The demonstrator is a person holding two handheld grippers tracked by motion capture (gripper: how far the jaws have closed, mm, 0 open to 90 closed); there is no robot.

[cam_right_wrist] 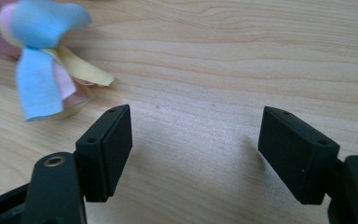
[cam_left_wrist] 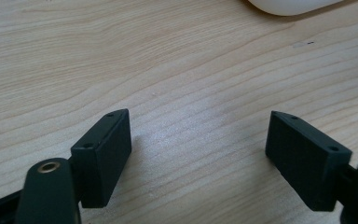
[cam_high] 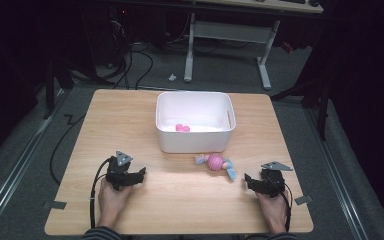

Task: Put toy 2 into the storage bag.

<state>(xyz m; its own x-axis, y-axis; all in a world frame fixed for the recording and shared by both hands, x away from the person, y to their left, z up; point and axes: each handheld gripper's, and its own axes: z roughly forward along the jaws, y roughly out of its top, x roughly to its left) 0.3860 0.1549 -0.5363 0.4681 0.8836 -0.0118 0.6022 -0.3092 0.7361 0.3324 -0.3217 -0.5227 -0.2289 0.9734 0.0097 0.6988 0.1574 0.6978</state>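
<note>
Holding nothing, your right gripper (cam_right_wrist: 196, 140) and left gripper (cam_left_wrist: 198, 144) gape wide; the ribboned pink toy (cam_high: 216, 162) lies near the right gripper, before the white bin (cam_high: 194, 141).

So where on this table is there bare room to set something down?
Bare wood lies left of the white bin and between the left hand-held gripper and right hand-held gripper. It is crowded where the pink toy lies against the bin's front.
</note>
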